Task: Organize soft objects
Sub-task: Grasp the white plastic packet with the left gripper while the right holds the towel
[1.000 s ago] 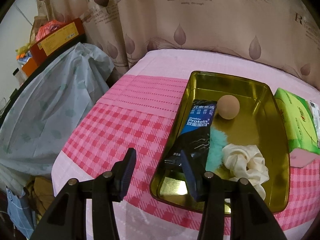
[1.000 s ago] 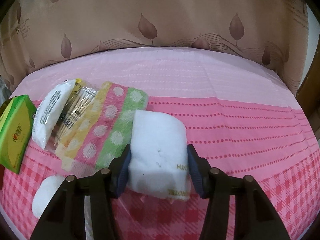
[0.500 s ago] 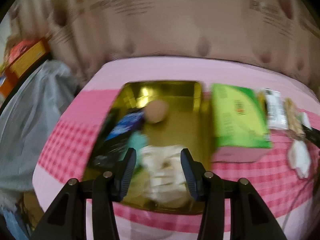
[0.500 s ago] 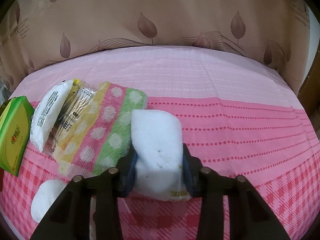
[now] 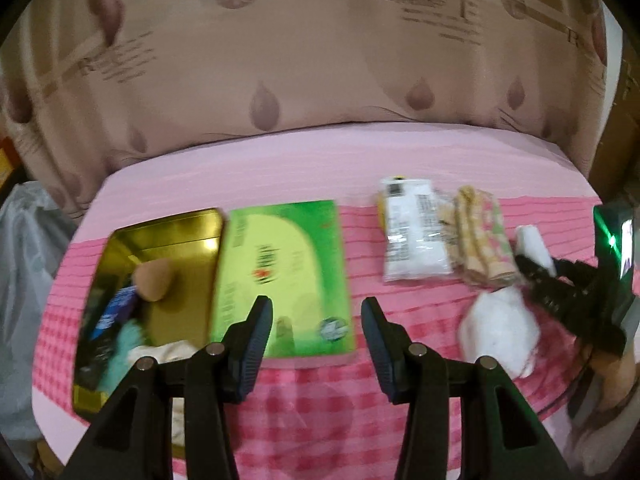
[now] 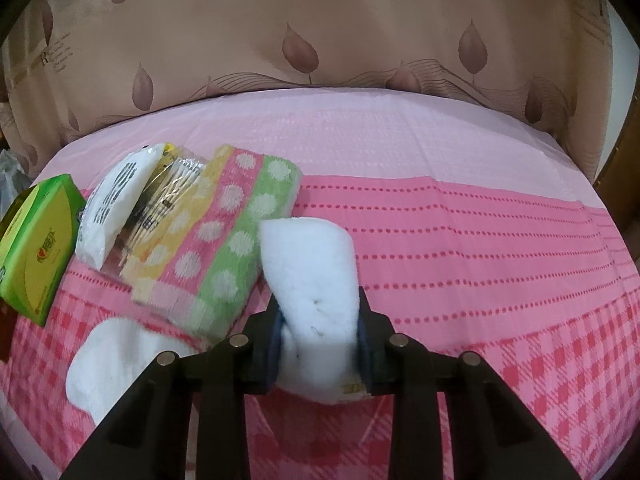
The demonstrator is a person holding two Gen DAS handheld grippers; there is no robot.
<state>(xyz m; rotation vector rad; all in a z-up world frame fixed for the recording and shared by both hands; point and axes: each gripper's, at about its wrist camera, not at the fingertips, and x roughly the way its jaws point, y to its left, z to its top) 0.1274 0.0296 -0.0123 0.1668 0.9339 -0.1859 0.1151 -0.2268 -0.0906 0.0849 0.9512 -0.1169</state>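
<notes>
Closing right tool squeezes white sponge; left tool gapes empty.

- White sponge block: squeezed at its near end between the closing pads of the right hand-held gripper, far end tilted up.
- Dotted towel: folded flat, in yellow, pink and green stripes, just left of the sponge.
- White fluffy piece: blurred, perhaps a cloth, near the towel's front edge.

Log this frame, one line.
right gripper: closing on white sponge | left gripper: open, empty, over green pack | tray: partly filled
</notes>
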